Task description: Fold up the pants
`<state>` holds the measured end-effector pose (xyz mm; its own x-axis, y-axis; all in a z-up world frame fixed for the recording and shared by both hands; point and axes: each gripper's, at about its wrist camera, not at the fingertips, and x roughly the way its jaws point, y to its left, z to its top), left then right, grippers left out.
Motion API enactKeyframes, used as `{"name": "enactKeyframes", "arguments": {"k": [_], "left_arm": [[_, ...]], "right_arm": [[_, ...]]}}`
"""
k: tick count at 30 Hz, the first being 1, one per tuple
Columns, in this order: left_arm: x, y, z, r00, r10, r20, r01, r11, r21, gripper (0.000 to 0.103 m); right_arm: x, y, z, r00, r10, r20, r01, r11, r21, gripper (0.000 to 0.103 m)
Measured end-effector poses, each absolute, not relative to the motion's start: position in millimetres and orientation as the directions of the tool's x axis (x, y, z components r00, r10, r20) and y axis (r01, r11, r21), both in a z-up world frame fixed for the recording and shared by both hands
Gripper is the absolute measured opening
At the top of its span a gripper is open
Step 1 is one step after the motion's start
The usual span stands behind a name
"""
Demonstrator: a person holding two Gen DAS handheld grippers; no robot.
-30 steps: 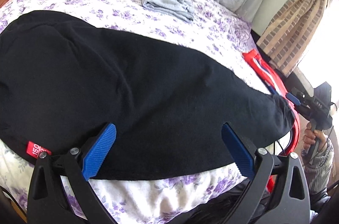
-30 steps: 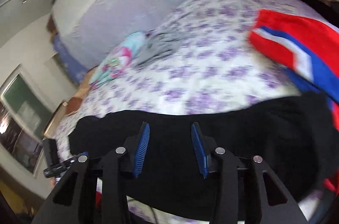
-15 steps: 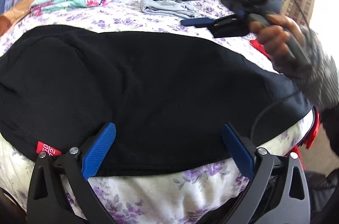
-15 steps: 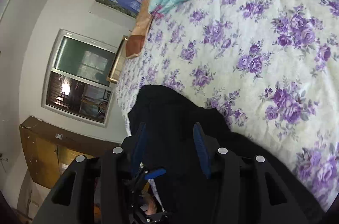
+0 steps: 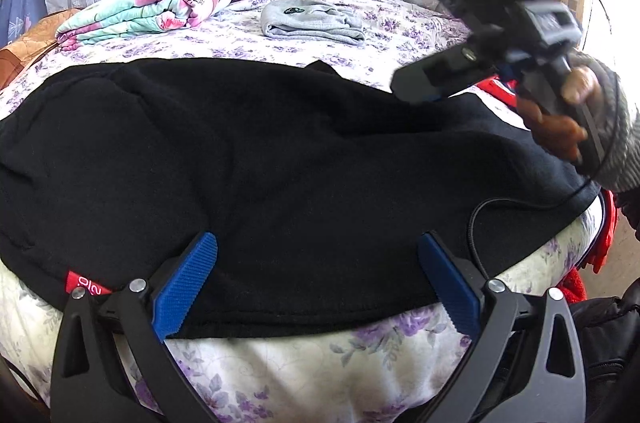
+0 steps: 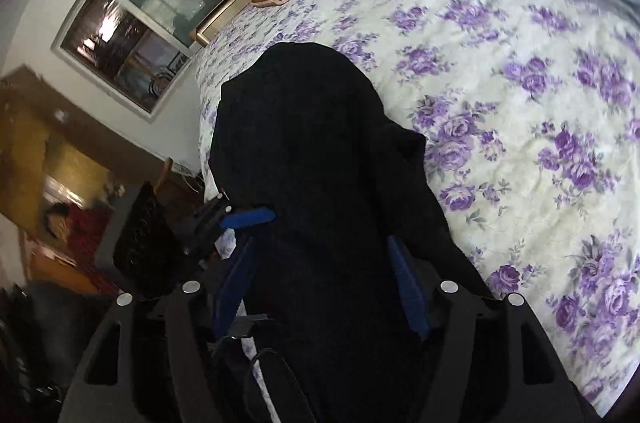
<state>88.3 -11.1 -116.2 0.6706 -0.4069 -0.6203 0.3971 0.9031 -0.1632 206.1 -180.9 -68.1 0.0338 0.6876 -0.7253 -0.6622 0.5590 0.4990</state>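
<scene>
Across the bed (image 5: pixel 400 23), covered in a purple-flowered sheet, the black pants (image 5: pixel 280 163) are spread flat, with a red tag (image 5: pixel 86 285) noted at the near left hem. At the near edge, the left tool (image 5: pixel 316 283) is held with its blue pads wide apart over the hem, nothing clamped. A folded floral blanket (image 5: pixel 148 9) and a grey garment (image 5: pixel 312 21) are seen near the headboard. At the right, the right tool (image 6: pixel 324 279) is held over the pants, fingers parted, with black cloth lying between them. A red garment (image 5: pixel 604 235) is recorded at the bed's right edge.
</scene>
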Motion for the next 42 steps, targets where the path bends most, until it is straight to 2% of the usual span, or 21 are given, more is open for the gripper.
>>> {"name": "enactKeyframes", "arguments": {"k": [4,8,11,14,18,20,21,22,23,25,28,30,32,34,37,40,42], "left_arm": [[88.5,-12.7,-117.8,0.681,-0.399,-0.614,0.398,0.905,-0.148,0.098],[87.1,-12.4,-117.5,0.680,-0.402,-0.613,0.399,0.905,-0.150,0.098],[87.1,-12.1,-117.4,0.680,-0.402,-0.613,0.399,0.905,-0.151,0.098],[87.2,-12.0,-117.4,0.680,-0.402,-0.613,0.399,0.905,-0.151,0.098],[86.5,-11.8,-117.2,0.682,-0.404,-0.610,0.400,0.904,-0.151,0.098],[85.6,-11.5,-117.4,0.685,-0.404,-0.606,0.401,0.904,-0.149,0.098],[85.2,-11.7,-117.7,0.686,-0.403,-0.606,0.401,0.904,-0.148,0.098],[84.6,-11.8,-117.8,0.685,-0.403,-0.606,0.401,0.904,-0.148,0.098],[84.4,-11.7,-117.8,0.685,-0.404,-0.606,0.401,0.904,-0.149,0.098],[83.8,-12.1,-118.3,0.686,-0.402,-0.606,0.400,0.905,-0.147,0.098],[84.2,-13.3,-118.5,0.687,-0.397,-0.609,0.395,0.907,-0.145,0.098],[85.6,-13.3,-117.7,0.683,-0.395,-0.614,0.394,0.907,-0.145,0.098],[87.1,-12.7,-116.6,0.678,-0.397,-0.618,0.393,0.907,-0.151,0.098],[88.9,-11.8,-115.6,0.674,-0.401,-0.621,0.393,0.906,-0.158,0.098],[92.8,-7.7,-111.5,0.662,-0.419,-0.622,0.389,0.901,-0.192,0.098],[96.7,4.0,-101.4,0.640,-0.473,-0.605,0.381,0.880,-0.285,0.098],[98.5,14.3,-89.5,0.665,-0.464,-0.585,0.347,0.886,-0.308,0.098]], "right_arm": [[214.8,-192.2,-68.7,0.068,0.721,-0.690,-0.612,0.576,0.542,0.069],[250.7,-213.0,-56.6,0.137,0.787,-0.601,-0.570,0.559,0.602,0.069],[282.5,-216.4,-64.3,0.145,0.767,-0.625,-0.518,0.597,0.613,0.067],[299.4,-209.1,-86.5,0.094,0.728,-0.679,-0.470,0.634,0.614,0.035],[286.5,-194.8,-102.4,0.031,0.716,-0.698,-0.514,0.610,0.603,0.032],[278.1,-188.0,-100.1,0.064,0.686,-0.725,-0.565,0.624,0.540,0.032],[275.2,-184.5,-97.4,0.098,0.664,-0.741,-0.593,0.637,0.492,0.024],[274.2,-181.0,-92.7,0.137,0.645,-0.751,-0.613,0.651,0.447,0.010],[277.1,-179.8,-85.5,0.181,0.636,-0.751,-0.623,0.665,0.413,0.008],[293.0,-181.2,-71.3,0.296,0.575,-0.763,-0.625,0.721,0.301,0.006],[318.8,-183.3,-84.0,0.348,0.487,-0.801,-0.565,0.791,0.235,0.000],[328.4,-188.0,-101.9,0.344,0.436,-0.831,-0.532,0.820,0.210,0.000],[330.3,-202.1,-101.9,0.342,0.496,-0.798,-0.485,0.821,0.303,0.000],[320.6,-211.1,-85.0,0.389,0.532,-0.752,-0.477,0.815,0.330,0.000],[291.5,-199.0,-58.9,0.360,0.623,-0.694,-0.564,0.738,0.370,0.000],[267.1,-166.5,-55.1,0.268,0.654,-0.707,-0.660,0.660,0.360,0.001],[265.1,-147.2,-68.5,0.228,0.626,-0.746,-0.672,0.655,0.344,0.001]]}}
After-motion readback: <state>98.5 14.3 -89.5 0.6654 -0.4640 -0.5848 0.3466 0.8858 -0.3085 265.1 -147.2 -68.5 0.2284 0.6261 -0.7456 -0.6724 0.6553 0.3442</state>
